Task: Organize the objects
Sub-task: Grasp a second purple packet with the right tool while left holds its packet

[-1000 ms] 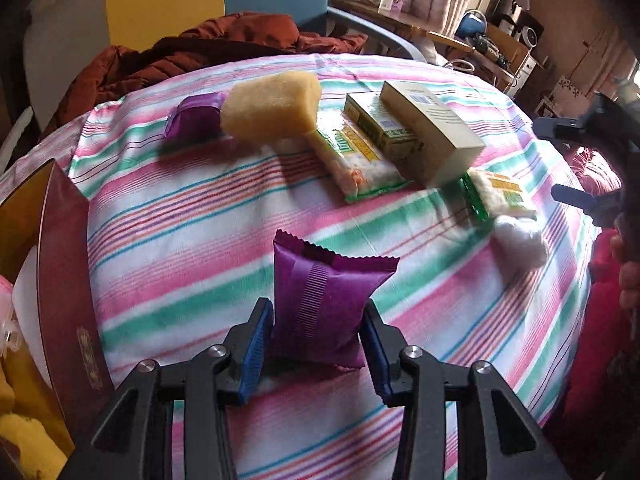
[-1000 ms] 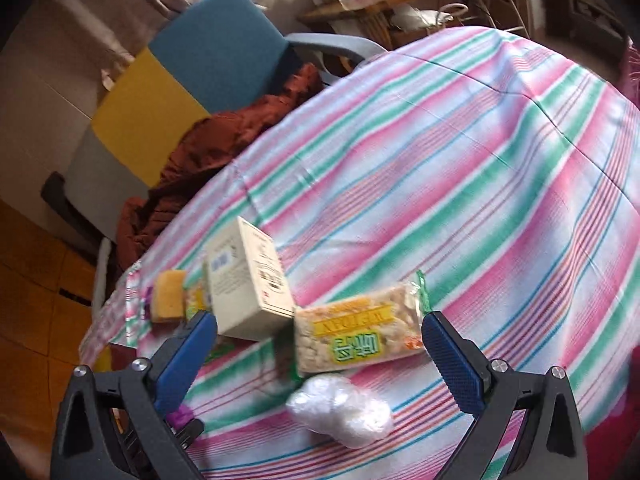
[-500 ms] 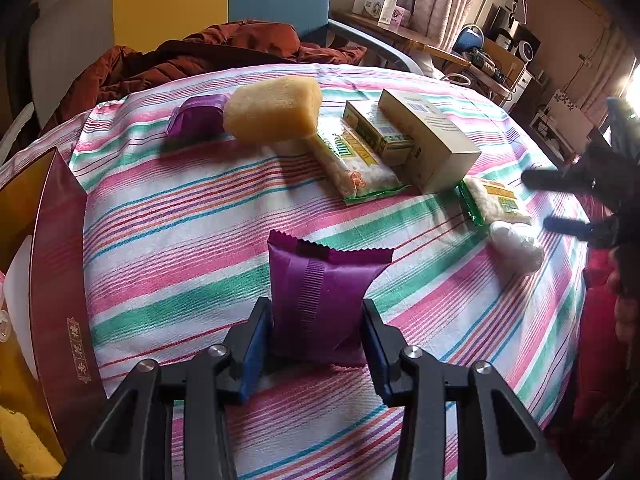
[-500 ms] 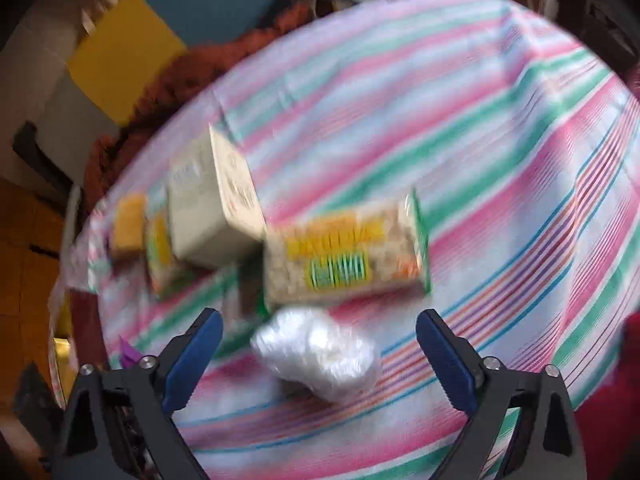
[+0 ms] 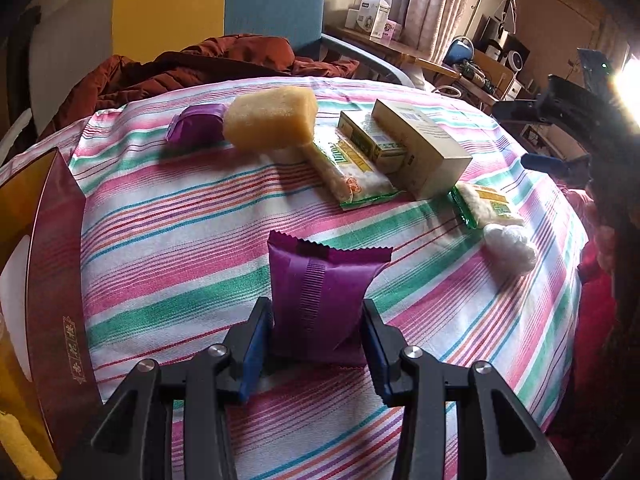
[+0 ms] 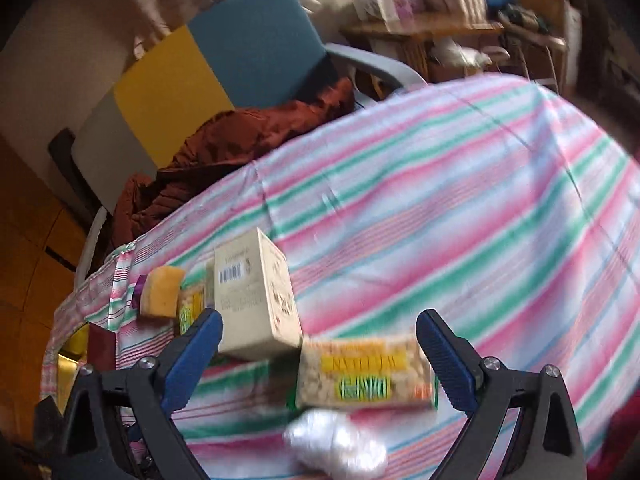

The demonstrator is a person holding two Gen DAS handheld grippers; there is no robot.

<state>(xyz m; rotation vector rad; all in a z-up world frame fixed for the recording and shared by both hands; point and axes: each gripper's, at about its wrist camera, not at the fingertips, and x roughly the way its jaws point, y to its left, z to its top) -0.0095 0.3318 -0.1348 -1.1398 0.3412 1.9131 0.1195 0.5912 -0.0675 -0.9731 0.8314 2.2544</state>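
Right now the purple snack packet (image 5: 324,300) stands upright between the blue pads of the left hand-held gripper (image 5: 316,344), which is closed on its sides above the striped surface (image 5: 180,240). To carry it well, I would keep the squeeze gentle, since the soft wrapper may crumple or slip, and lift clear before swinging toward the maroon box (image 5: 52,264) at the left edge, probably its destination. The right hand-held gripper (image 6: 320,360) spreads wide and holds nothing, over the peanut bar (image 6: 364,376) and white wad (image 6: 340,444). Bare cloth lies ahead; the sponge (image 5: 272,118) and cartons (image 5: 420,152) sit well apart
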